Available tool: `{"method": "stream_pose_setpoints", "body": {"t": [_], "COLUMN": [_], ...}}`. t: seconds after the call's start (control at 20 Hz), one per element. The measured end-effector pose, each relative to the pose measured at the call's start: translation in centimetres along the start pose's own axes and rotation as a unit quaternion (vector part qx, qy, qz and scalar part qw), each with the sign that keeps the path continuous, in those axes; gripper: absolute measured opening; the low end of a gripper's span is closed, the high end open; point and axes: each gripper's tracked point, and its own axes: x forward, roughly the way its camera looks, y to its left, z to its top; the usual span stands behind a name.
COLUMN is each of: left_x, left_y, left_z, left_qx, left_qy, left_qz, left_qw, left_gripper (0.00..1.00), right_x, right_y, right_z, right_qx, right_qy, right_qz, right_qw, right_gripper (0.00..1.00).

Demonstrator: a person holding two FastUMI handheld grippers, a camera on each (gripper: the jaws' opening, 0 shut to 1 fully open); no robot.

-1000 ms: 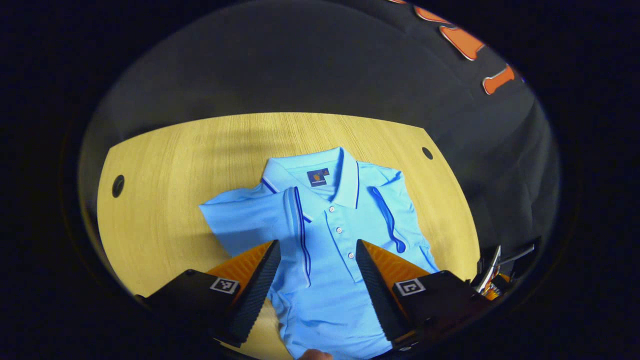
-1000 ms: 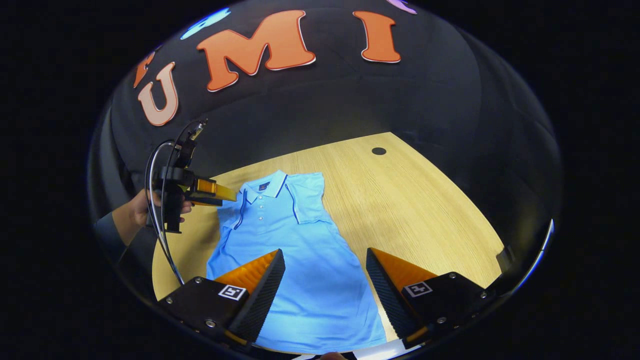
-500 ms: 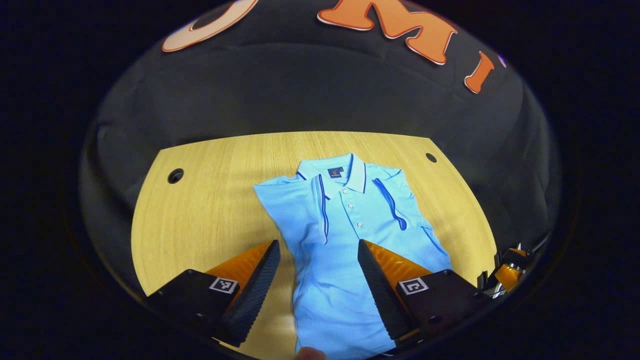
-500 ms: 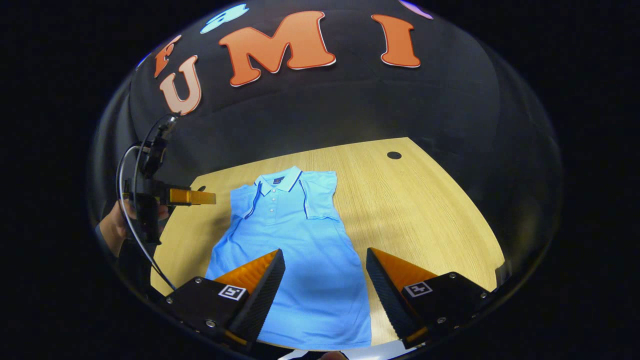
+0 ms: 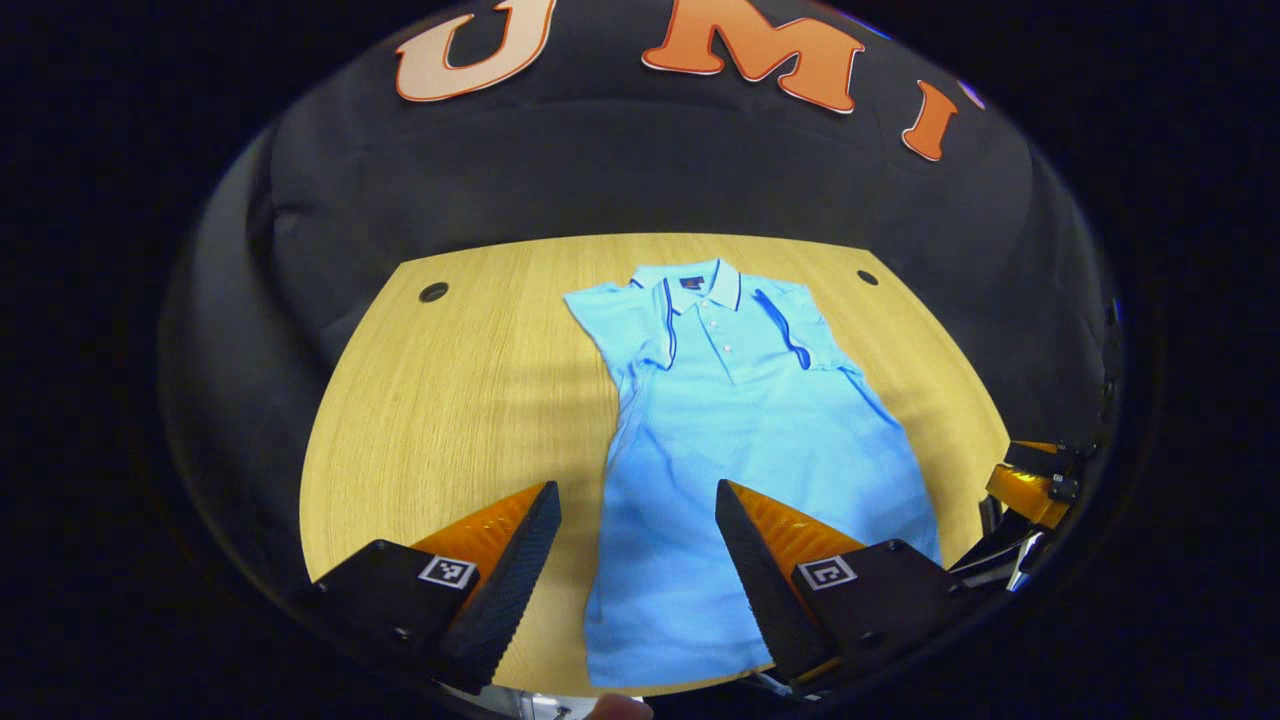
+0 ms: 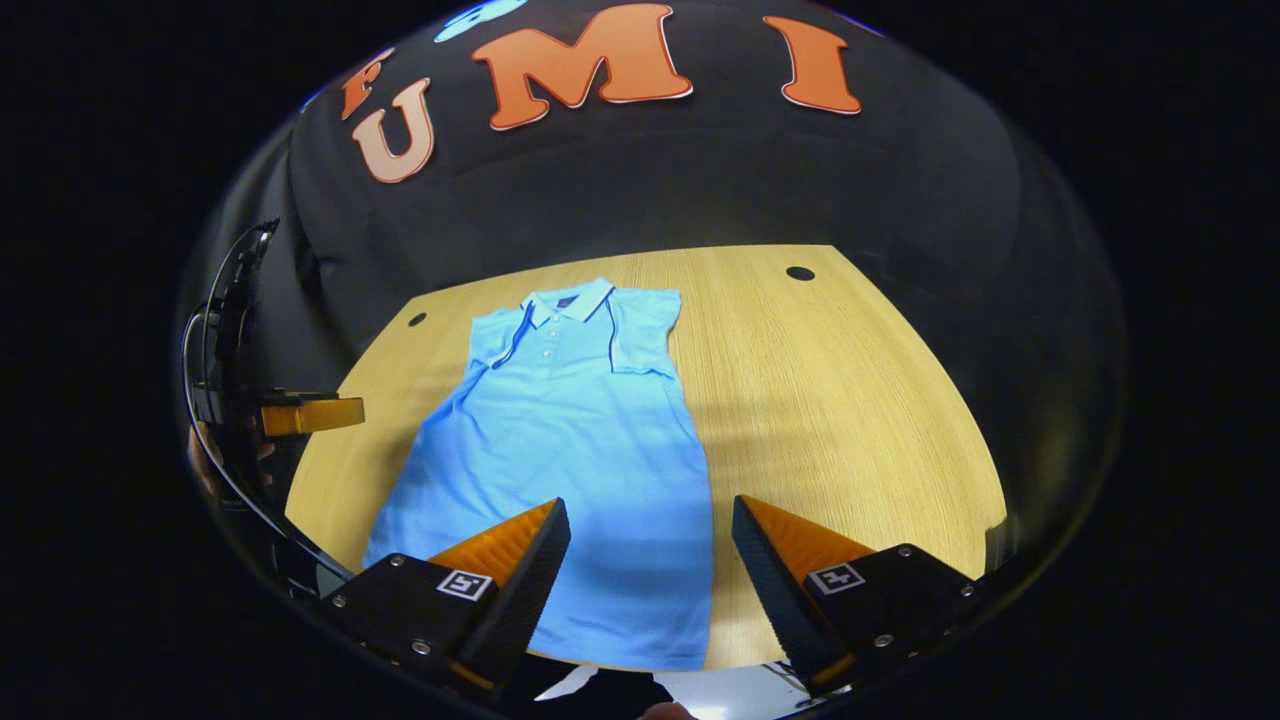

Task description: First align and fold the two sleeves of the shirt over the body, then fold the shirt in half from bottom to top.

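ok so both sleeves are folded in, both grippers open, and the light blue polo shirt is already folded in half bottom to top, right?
Not the last part. The light blue polo shirt lies full length on the wooden table, as the right gripper view shows. Sleeves are folded in; left gripper and right gripper are open.

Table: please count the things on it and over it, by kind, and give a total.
Shirt: 1
Grippers, left and right: 2
Table holes: 2
Total: 5

both claws [image 5: 637, 520] farther back from the shirt [image 5: 735, 440] than before
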Motion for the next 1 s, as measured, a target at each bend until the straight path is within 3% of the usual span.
{"method": "stream_pose_setpoints", "body": {"t": [0.65,0.85,1.0], "left_x": [-0.7,-0.1,0.0], "left_y": [0.7,1.7,1.8], "left_z": [-15.9,-18.2,-19.4], "left_qx": [-0.027,-0.019,-0.020], "left_qy": [0.093,0.102,0.102], "left_qz": [0.030,0.050,0.045], "left_qw": [0.995,0.993,0.994], "left_gripper": [1.00,1.00,1.00], "right_x": [0.9,1.5,1.7], "right_y": [-1.6,-1.8,-1.6], "right_z": [-10.1,-12.4,-14.1], "right_qx": [-0.019,-0.029,-0.019], "right_qy": [0.090,0.112,0.127], "right_qz": [-0.007,-0.014,-0.017], "right_qw": [0.996,0.993,0.992], "right_gripper": [0.99,0.99,0.99]}}
